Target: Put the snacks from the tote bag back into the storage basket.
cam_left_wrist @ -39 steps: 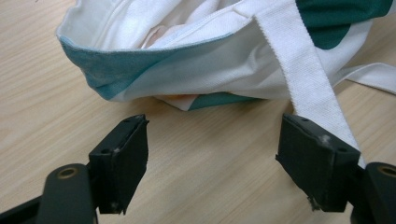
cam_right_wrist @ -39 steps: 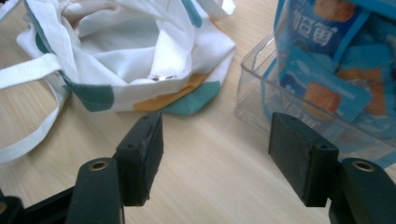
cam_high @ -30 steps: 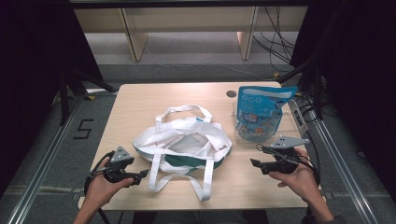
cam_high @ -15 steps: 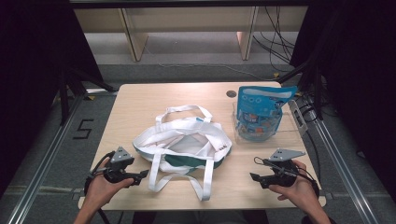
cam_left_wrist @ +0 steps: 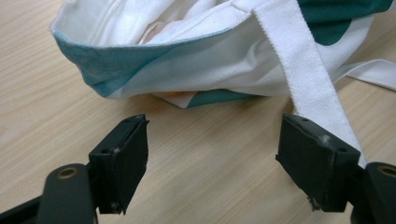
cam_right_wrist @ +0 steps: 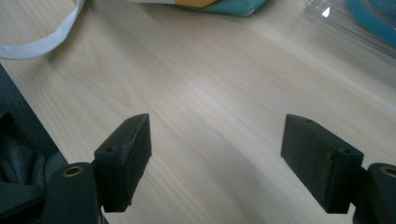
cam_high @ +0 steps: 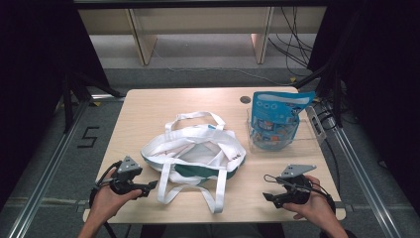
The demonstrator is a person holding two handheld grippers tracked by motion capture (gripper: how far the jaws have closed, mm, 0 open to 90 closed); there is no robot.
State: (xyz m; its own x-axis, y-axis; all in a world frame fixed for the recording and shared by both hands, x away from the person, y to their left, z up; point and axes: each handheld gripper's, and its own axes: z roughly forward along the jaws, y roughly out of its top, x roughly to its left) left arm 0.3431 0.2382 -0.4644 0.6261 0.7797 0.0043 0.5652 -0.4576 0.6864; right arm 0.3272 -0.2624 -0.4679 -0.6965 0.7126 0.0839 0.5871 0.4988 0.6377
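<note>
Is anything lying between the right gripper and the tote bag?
No. Bare wooden table separates the right gripper from the tote bag, per the right gripper view.

Even overhead light keeps the worktop (cam_high: pixel 148 114) bright amid dark surroundings; soft shadows fall toward 6 o'clock, gripper-view foregrounds slightly blurred.

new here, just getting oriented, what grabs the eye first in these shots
A white and teal tote bag lies mid-table, its straps trailing toward the near edge. At back right, a bright blue pouch stands in a clear tray. Near the front corners sit the left hand-held gripper and right hand-held gripper, both open.
</note>
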